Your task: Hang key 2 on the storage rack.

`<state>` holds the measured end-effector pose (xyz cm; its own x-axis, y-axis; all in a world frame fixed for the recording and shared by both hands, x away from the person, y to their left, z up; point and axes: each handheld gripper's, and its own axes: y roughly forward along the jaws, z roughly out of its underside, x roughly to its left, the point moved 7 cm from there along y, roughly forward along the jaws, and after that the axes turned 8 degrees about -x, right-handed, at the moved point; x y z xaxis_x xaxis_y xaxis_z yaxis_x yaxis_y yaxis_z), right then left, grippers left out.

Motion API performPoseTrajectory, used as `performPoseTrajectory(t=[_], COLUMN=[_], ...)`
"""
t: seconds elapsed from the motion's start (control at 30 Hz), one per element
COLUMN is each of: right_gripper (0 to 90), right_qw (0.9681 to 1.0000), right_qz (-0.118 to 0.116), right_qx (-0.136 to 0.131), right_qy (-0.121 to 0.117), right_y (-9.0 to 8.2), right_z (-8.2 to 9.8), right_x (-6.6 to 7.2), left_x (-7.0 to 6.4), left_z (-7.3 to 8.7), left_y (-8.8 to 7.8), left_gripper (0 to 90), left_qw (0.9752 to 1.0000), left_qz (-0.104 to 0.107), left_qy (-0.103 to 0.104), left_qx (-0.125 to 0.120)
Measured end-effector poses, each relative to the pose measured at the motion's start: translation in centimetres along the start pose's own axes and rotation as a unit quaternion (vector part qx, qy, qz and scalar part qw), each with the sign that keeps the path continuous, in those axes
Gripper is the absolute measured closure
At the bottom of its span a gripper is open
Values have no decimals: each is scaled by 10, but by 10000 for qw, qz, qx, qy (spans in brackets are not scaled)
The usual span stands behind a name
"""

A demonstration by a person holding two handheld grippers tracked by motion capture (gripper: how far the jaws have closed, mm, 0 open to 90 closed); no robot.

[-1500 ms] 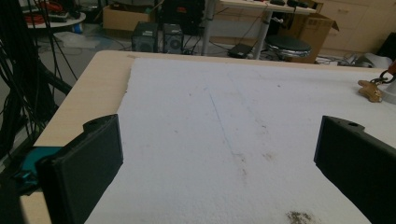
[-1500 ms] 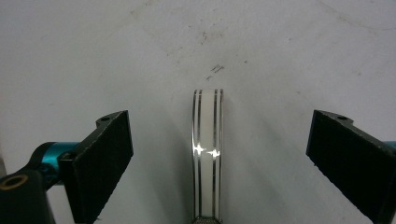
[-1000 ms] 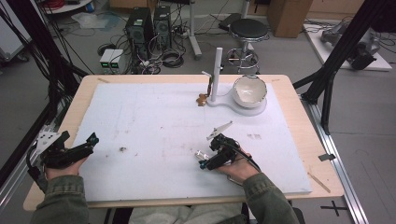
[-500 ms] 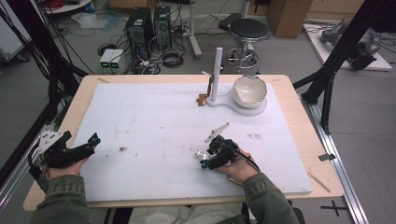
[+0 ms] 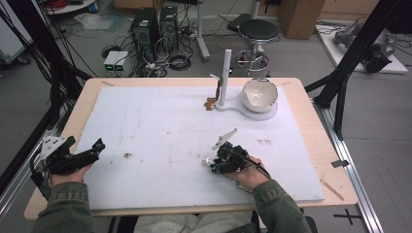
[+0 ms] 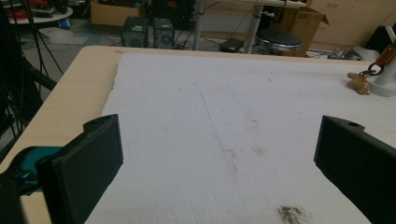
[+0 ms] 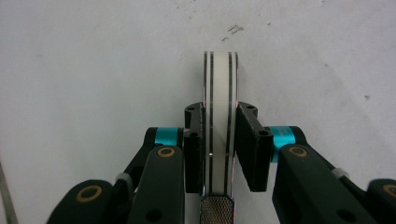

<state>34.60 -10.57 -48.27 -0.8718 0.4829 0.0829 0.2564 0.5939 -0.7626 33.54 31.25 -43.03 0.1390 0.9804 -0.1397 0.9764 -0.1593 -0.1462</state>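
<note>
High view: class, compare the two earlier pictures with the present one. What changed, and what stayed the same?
The right gripper has just been closing its jaws and is now shut on the white strip lying on the foam sheet. The left gripper remains open in its place; the bowl and post are unmoved.

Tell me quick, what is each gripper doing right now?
Left gripper: open, holding nothing.
Right gripper: its jaws have just been closing and now it is shut on a flat white tool with black stripes.
</note>
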Motion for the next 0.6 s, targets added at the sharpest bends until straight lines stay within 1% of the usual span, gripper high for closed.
performPoseTrajectory(t=[0.07,0.2,0.27,0.33,0.37,0.43,0.47,0.5,0.57,0.6], right_gripper=[739,741,742,743,743,743,744,744,744,744], right_qw=[10000,9997,9989,9970,9963,9930,9906,9888,9839,9803], right_qz=[0,26,51,113,134,177,201,200,228,228], right_qx=[-37,-199,-382,-671,-753,-999,-1174,-1277,-1558,-1731], right_qy=[-8,159,263,382,403,597,679,749,849,918], right_y=[0,-7,-12,-21,-24,-33,-38,-42,-51,-56], right_z=[0,-3,-5,-7,-8,-11,-12,-13,-16,-18], right_x=[-1,-3,-6,-12,-14,-19,-22,-23,-27,-28], left_x=[0,1,1,1,1,2,2,2,3,3], left_z=[0,0,0,0,-1,-1,-1,-1,-2,-2], left_y=[0,0,0,0,0,0,0,-1,-1,-1], left_gripper=[17,17,17,17,17,17,17,17,17,17], left_qw=[10000,10000,10000,10000,10000,10000,10000,10000,9999,9999], left_qz=[-2,-28,-34,-49,-54,-72,-79,-80,-96,-98], left_qy=[-17,-22,-13,12,20,19,12,12,-3,-8], left_qx=[19,-8,-3,-12,-18,-25,-39,-54,-90,-101])
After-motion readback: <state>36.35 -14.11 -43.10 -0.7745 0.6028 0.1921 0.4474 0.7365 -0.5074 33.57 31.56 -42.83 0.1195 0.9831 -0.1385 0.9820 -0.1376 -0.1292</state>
